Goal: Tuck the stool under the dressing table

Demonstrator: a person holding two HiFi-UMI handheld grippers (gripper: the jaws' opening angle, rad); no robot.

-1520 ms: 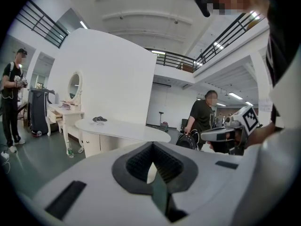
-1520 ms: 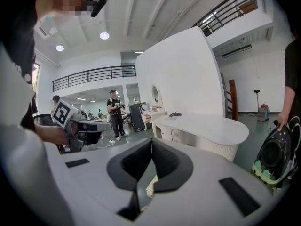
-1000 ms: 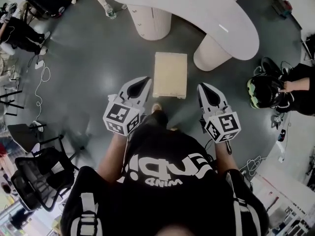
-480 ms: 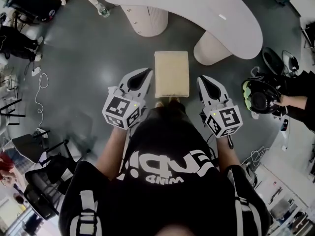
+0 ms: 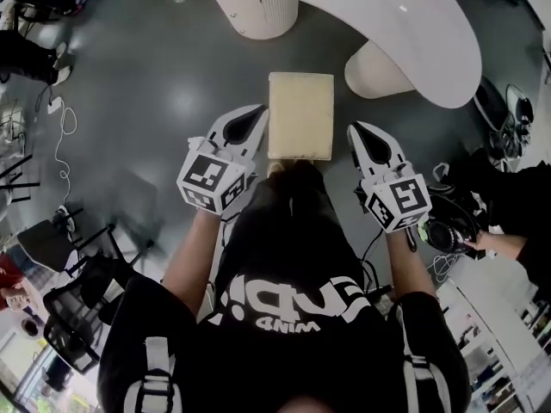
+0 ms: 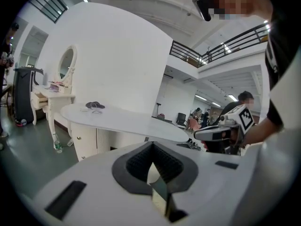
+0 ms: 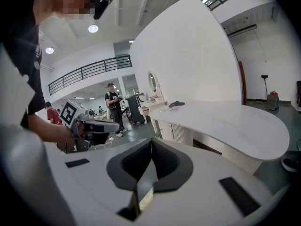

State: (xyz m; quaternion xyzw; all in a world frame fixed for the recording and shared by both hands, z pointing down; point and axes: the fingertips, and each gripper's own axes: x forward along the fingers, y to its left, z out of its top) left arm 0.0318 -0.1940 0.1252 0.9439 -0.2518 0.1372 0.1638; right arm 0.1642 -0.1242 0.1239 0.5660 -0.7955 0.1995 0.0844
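The stool (image 5: 300,114) has a cream rectangular seat and stands on the grey floor, just in front of the gap between the dressing table's two round white pedestals (image 5: 376,69). The white curved tabletop (image 5: 405,15) runs across the top of the head view. My left gripper (image 5: 255,115) is at the stool's left side and my right gripper (image 5: 357,133) at its right side. Both are shut with nothing held, and whether they touch the seat is unclear. In each gripper view the jaws (image 6: 151,166) (image 7: 149,163) are closed and pointing at the tabletop (image 6: 122,121) (image 7: 225,121).
A black office chair (image 5: 77,308) stands at the lower left, and white cables (image 5: 62,149) trail on the floor to the left. At the right, a person's hand holds black gear (image 5: 449,232). Another dressing table with an oval mirror (image 6: 66,65) stands further off.
Both grippers and the person have moved forward toward the dressing table. The grippers now flank the stool's sides rather than its near end. The stool has not visibly shifted.
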